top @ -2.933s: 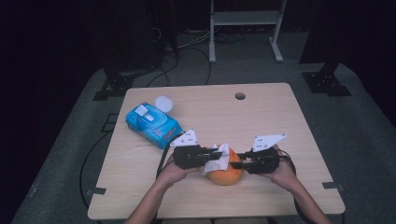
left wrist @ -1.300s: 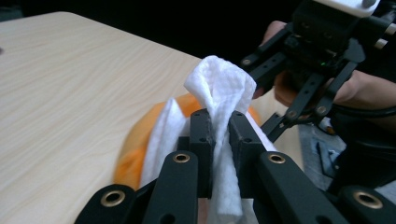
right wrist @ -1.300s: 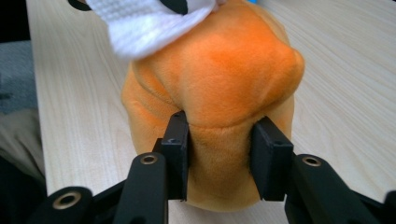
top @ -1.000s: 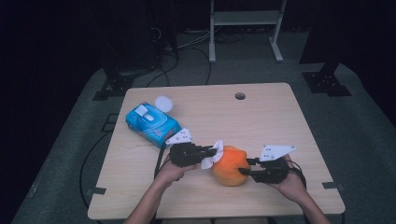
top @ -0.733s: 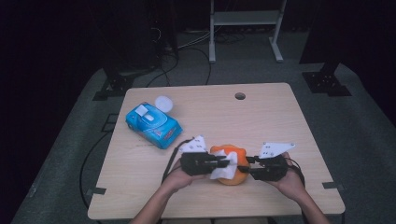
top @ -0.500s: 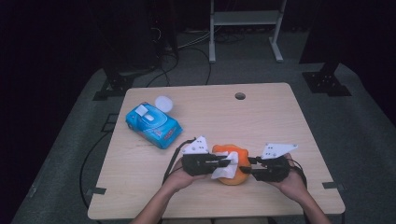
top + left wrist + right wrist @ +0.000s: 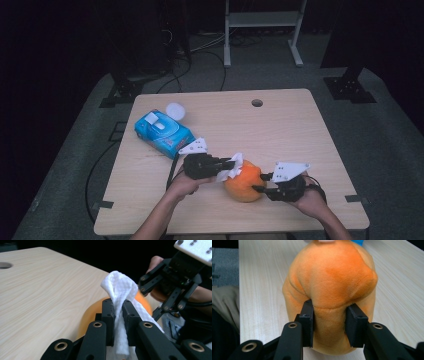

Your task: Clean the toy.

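Pale wooden worktop [image 7: 280, 130] on a grey floor, dark surroundings. Orange plush toy [image 7: 243, 181] resting near the front edge. Left claw [image 7: 229, 165] clamped on a white tissue [image 7: 233, 167], pressed against the toy's top. Right claw [image 7: 258, 188] pinching a fold of the toy. Blue wipes pack [image 7: 163, 132] lying well apart, rear left.

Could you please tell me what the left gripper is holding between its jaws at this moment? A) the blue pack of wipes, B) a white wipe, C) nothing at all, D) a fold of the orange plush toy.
B: in the left gripper view, the left gripper has its jaws shut on a white wipe, with the orange plush toy just behind it, while the right gripper pinches that toy.
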A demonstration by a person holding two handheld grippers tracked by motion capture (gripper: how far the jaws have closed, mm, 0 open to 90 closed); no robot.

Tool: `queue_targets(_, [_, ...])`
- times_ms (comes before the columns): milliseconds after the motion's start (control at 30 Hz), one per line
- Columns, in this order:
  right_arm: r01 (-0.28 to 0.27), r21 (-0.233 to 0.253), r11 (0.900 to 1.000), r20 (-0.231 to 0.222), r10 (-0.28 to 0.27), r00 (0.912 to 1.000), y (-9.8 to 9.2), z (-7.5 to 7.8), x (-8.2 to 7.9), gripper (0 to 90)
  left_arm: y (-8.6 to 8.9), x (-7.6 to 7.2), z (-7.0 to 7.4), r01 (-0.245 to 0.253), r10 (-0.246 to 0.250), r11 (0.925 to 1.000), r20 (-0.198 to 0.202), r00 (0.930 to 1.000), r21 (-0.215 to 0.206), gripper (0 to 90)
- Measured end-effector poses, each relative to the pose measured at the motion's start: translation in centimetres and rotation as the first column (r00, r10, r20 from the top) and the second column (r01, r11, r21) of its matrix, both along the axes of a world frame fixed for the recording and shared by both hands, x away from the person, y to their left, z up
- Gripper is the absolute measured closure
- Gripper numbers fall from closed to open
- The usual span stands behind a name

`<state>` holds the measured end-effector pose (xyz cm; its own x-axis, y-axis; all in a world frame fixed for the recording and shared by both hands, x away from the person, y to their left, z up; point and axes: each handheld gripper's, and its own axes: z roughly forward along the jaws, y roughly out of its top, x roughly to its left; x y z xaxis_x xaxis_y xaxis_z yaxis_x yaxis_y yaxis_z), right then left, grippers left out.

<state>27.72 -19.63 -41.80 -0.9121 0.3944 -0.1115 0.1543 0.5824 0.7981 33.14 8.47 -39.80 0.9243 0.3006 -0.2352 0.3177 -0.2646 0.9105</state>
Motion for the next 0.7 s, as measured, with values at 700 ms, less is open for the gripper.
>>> queue_targets(700, [-0.087,-0.072,0.994,0.096,0.094,0.9909,0.8,-0.1,-1.3,61.7,1.1,0.0,-0.6,0.023,-0.019,0.9953,-0.043,0.9989,0.094,82.1])
